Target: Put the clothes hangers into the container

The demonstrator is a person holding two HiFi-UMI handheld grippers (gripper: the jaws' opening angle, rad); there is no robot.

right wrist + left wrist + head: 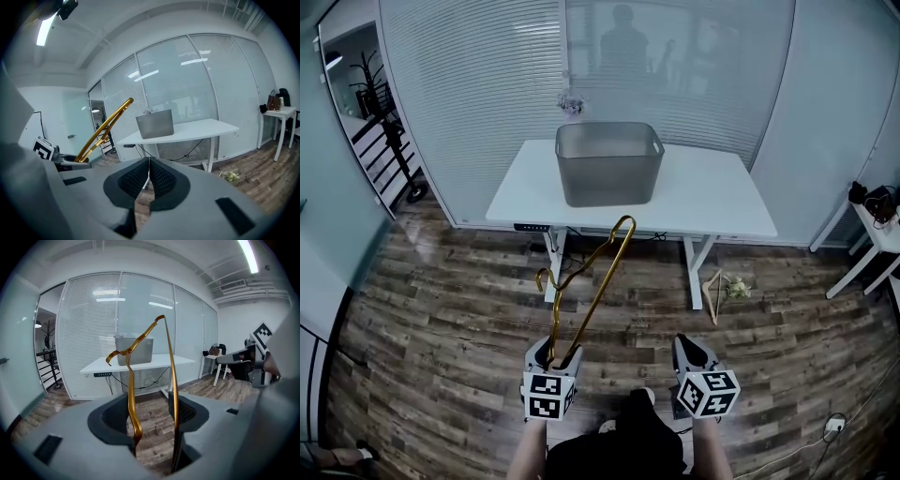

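Far left, a coat rack beyond the doorway, of no concern here.

Next, low and near, the left gripper: jaws clamped on the lower end of a gold hanger, with both wire runs between the pads, one against each side. Hanger up in the air, leaning away toward the far tabletop, hook curling out to the left, well apart from the grey container at the tabletop's middle. Inside of the container not readable from here.

Judged as the carry stage. To do it well:
- Hold the clamp firm.
- Close in on the tabletop before lifting further.
- Raise the top bend above the near rim.
- Tip the hanger in lengthwise to avoid snagging the hook on the rim.
- Open only with most of the wire inside.

Further right, level with the left one, the right gripper: jaws pressed together on nothing, free for steadying the container wall against sliding.

Beyond that, on the floor by the right table leg, a wooden hanger just beside a small pale sprig; probably next in line. Far right, a white side table.

No brand, label or legible writing anywhere; only black-and-white square markers on the gripper cubes.
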